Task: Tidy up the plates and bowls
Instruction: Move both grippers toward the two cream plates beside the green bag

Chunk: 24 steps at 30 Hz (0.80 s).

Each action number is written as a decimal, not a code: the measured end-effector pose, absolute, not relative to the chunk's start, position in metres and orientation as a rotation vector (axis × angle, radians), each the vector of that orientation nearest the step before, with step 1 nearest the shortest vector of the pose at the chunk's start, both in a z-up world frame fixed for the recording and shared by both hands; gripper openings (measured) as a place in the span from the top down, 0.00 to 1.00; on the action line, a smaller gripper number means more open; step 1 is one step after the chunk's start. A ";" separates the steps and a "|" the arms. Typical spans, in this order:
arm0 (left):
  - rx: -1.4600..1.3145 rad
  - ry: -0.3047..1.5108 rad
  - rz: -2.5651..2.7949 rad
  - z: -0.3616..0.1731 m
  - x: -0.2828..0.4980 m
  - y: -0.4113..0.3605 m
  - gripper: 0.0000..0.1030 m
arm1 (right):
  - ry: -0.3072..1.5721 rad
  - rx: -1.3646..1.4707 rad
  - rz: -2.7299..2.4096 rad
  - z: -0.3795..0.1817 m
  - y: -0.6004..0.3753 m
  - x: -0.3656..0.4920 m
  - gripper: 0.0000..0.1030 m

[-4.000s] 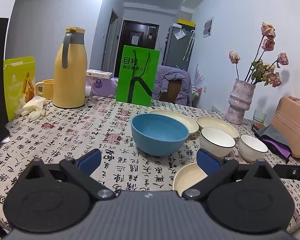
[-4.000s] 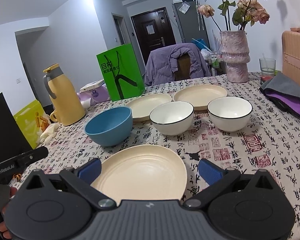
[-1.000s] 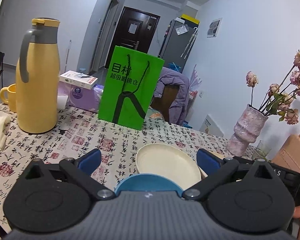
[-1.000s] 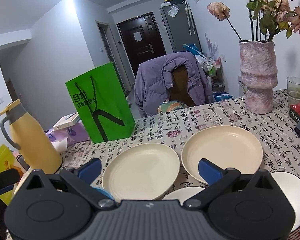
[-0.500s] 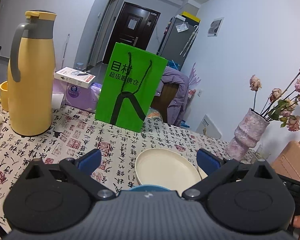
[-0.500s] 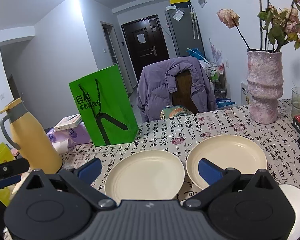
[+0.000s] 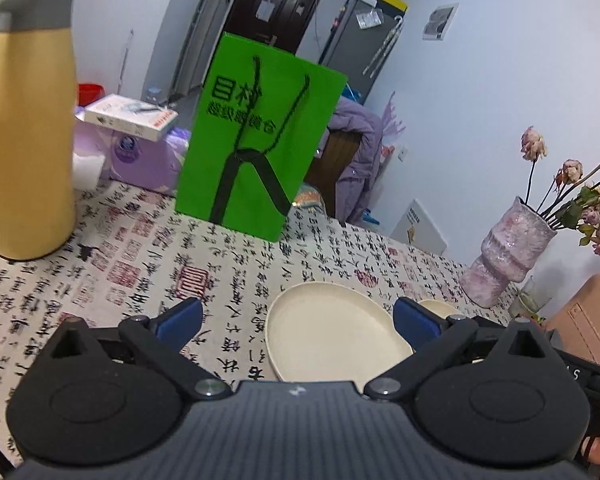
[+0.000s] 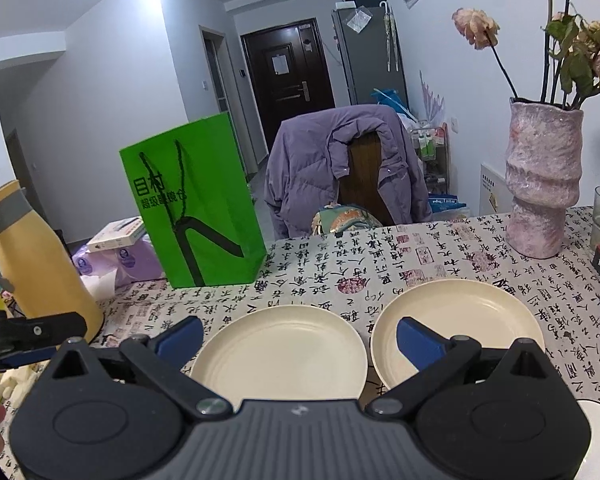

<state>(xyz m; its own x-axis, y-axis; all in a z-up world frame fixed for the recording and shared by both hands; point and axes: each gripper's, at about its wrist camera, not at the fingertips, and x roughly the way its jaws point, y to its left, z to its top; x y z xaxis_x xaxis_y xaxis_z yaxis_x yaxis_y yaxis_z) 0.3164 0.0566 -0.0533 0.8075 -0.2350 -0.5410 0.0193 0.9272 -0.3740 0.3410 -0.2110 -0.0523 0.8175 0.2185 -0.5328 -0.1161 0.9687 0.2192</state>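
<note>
**Two cream plates ahead, both tongs empty**

Printed tablecloth (image 8: 400,256) carries two cream plates: left plate (image 8: 280,354) at 12 o'clock, right plate (image 8: 460,320) at 1 o'clock, just apart. Right gripper (image 8: 298,338) and left gripper (image 7: 298,318) both spread wide, holding nothing. Judgement: plates stiff, light, smooth-glazed, chip-prone; pinch the raised near rim.

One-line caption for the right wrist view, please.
Open right gripper hovers above two cream plates on a calligraphy-print tablecloth.

Both handheld grippers, left gripper (image 7: 298,316) and right gripper (image 8: 298,334), are showing dark grey ribbed bodies and black round-hubbed linkage arms. Silver pivot screws are gleaming; blue pads (image 8: 418,342) are tipping each finger.
</note>
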 end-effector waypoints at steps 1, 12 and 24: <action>-0.367 0.629 -0.139 -0.056 0.322 0.055 0.00 | 0.594 0.180 0.177 -0.055 -0.210 0.344 0.00; -0.334 0.689 -0.122 -0.070 0.381 0.042 0.00 | 0.683 0.192 0.136 -0.081 -0.215 0.378 0.00; -0.369 0.816 -0.097 -0.104 0.437 0.050 0.00 | 0.777 0.172 0.102 -0.101 -0.208 0.400 0.02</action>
